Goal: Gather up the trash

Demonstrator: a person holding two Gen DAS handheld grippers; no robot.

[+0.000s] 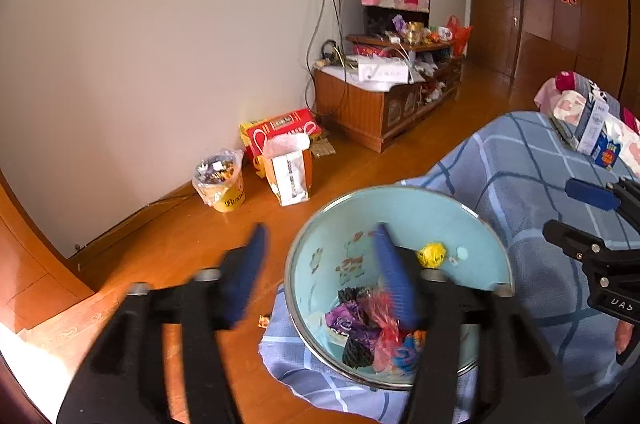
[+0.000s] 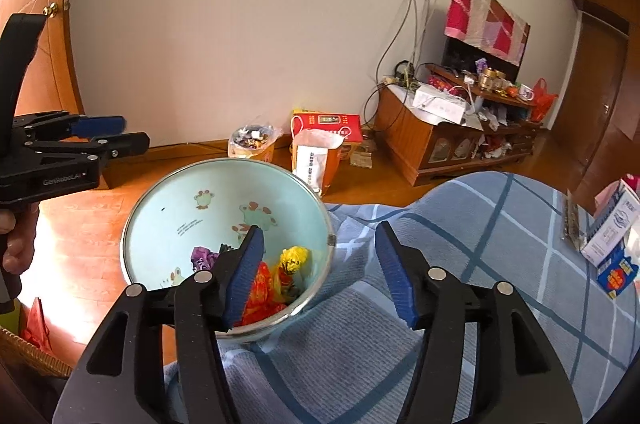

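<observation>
A pale blue bowl [image 1: 472, 224] with cartoon frogs sits on a blue plaid cloth [image 1: 520, 164]. It holds crumpled wrappers [image 1: 372, 328], purple, red, black and blue, and a yellow one [image 1: 431, 254]. My left gripper [image 1: 320, 248] is open and empty, its right finger over the bowl, its left finger over the floor. In the right wrist view the bowl [image 2: 192, 200] lies left of centre with red wrappers [image 2: 260, 296] and the yellow wrapper [image 2: 294, 258] inside. My right gripper [image 2: 318, 248] is open and empty above the bowl's right rim and the cloth [image 2: 460, 224].
A small wrapper [image 1: 264, 321] lies on the wooden floor by the cloth edge. A yellow bin [image 1: 220, 180] full of trash, paper bags [image 1: 288, 168] and a red box stand by the wall. A cluttered TV cabinet [image 1: 384, 96] stands further back. Boxes [image 2: 612, 236] lie on the cloth's right side.
</observation>
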